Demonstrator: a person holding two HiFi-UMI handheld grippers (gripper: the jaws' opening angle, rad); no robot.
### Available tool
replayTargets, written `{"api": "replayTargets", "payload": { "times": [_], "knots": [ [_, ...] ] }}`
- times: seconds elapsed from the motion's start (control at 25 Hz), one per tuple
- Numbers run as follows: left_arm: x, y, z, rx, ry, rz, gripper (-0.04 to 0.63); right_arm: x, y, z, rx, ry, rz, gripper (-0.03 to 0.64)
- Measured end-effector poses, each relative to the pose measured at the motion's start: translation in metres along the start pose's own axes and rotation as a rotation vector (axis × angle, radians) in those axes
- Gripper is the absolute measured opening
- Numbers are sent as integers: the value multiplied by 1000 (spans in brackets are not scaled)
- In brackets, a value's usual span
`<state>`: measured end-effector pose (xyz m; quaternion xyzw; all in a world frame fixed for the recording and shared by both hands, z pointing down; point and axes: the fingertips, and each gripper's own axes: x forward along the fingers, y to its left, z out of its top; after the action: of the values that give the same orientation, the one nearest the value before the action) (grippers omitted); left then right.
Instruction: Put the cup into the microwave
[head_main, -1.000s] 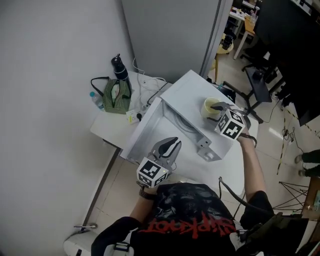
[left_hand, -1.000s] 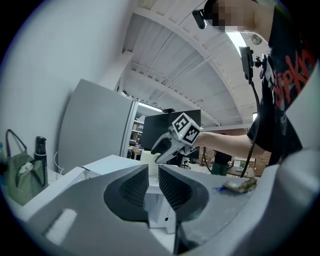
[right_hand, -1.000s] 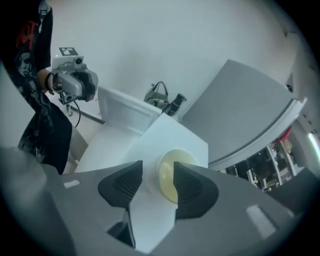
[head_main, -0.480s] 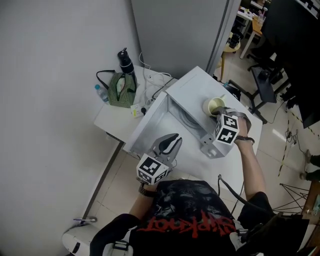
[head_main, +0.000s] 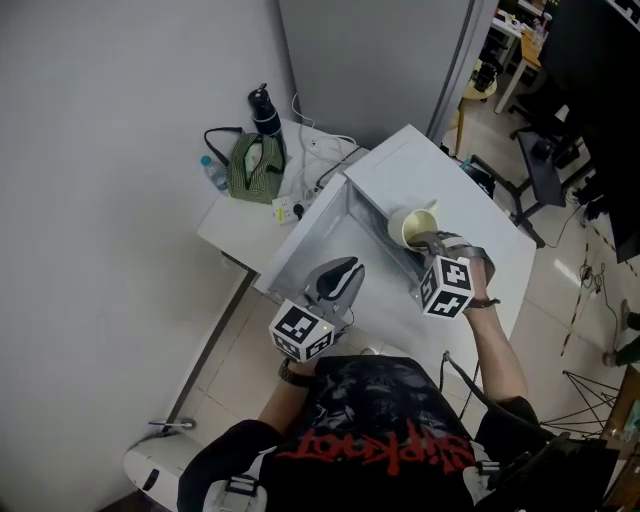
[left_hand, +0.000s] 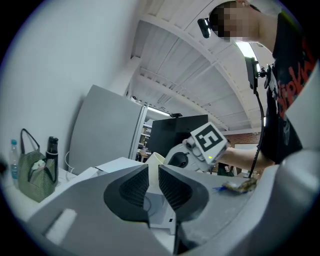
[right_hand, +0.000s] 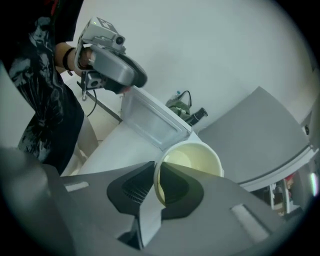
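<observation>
A pale yellow cup (head_main: 410, 226) hangs in front of the white microwave (head_main: 455, 185), at the upper edge of its open cavity. My right gripper (head_main: 432, 243) is shut on the cup's (right_hand: 192, 160) rim, one finger inside and one outside. The microwave door (head_main: 300, 250) is swung open to the left. My left gripper (head_main: 345, 272) points level at the door's free edge. Its jaws stand close together, with what looks like that white edge (left_hand: 159, 212) between them. The right gripper view shows the left gripper (right_hand: 125, 82) touching the door's (right_hand: 150, 120) corner.
Left of the microwave, on the white table (head_main: 235, 225), stand a green bag (head_main: 253, 168), a black bottle (head_main: 266, 112), a small water bottle (head_main: 213, 172) and a power strip with cables (head_main: 300, 205). A grey partition rises behind. Office chairs (head_main: 545, 165) stand at the right.
The right gripper closed on the cup, which stood on top of the microwave, and carried it forward to the front of the opening. The left gripper stayed at the door.
</observation>
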<state>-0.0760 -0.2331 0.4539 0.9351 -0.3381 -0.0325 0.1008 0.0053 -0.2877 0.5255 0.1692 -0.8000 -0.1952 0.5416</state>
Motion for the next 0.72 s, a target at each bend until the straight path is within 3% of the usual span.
{"api": "replayTargets", "payload": {
  "times": [0.2, 0.36, 0.56, 0.72],
  "knots": [
    [-38, 37, 14, -16, -53, 184, 60, 9, 44, 67, 8, -131, 82, 41],
    [-72, 56, 4, -44, -53, 278, 60, 58, 73, 86, 87, -178, 135, 43],
    [-101, 65, 0, -98, -28, 359, 60, 128, 76, 59, 378, -207, 95, 44],
    [-105, 90, -6, -113, 1, 345, 60, 176, 49, 16, 660, -174, -71, 45]
  ]
}}
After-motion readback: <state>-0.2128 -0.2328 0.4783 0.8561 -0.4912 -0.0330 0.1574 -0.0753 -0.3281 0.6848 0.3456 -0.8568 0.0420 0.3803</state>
